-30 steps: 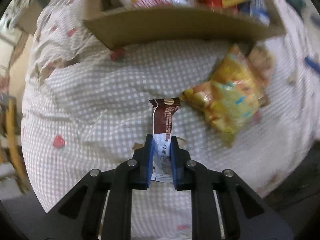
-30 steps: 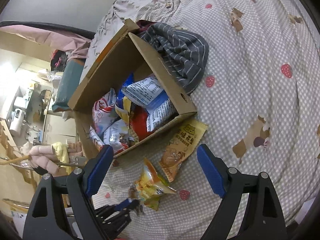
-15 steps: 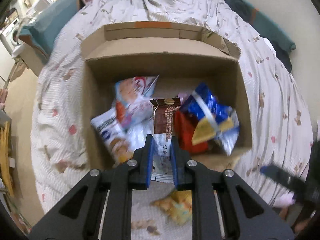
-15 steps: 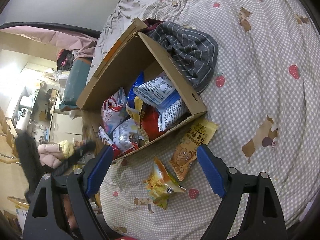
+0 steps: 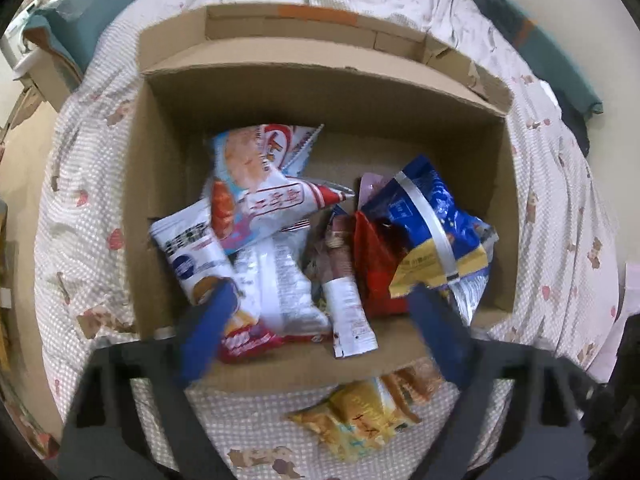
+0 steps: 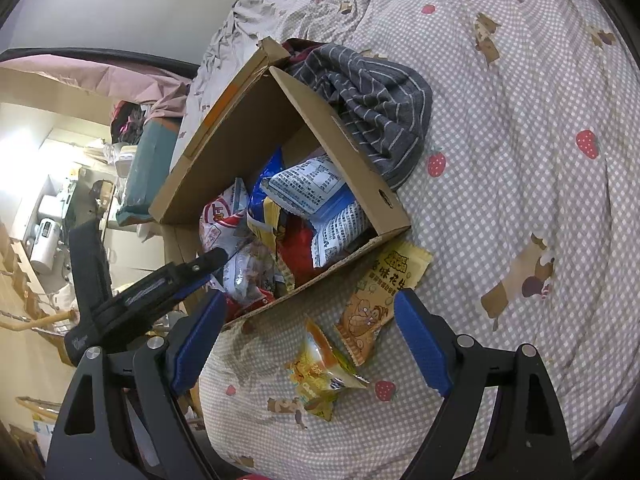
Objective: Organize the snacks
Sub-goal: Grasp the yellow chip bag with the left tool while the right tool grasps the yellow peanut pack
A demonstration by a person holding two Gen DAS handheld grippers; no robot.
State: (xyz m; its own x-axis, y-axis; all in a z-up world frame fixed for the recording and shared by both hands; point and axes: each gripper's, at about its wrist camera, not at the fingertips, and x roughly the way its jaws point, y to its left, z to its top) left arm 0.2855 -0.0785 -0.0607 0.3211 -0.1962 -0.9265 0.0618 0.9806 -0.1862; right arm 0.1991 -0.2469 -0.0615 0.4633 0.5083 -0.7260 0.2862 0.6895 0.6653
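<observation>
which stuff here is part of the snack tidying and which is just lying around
Part of the job:
- brown cardboard box
- brown-and-white stick packet in it
- yellow crinkled snack bag on the bed
- orange peanut packet beside the box

Lying about:
- grey striped cloth
- teal cushion

Brown-white sachet (image 5: 347, 300) lies in box (image 5: 320, 92).

A bed (image 6: 520, 120) is covered by a checked, strawberry-printed sheet; a plain grey wall (image 6: 120, 4) is seen behind; brightly lit shelving (image 6: 52, 200) is seen at left.
</observation>
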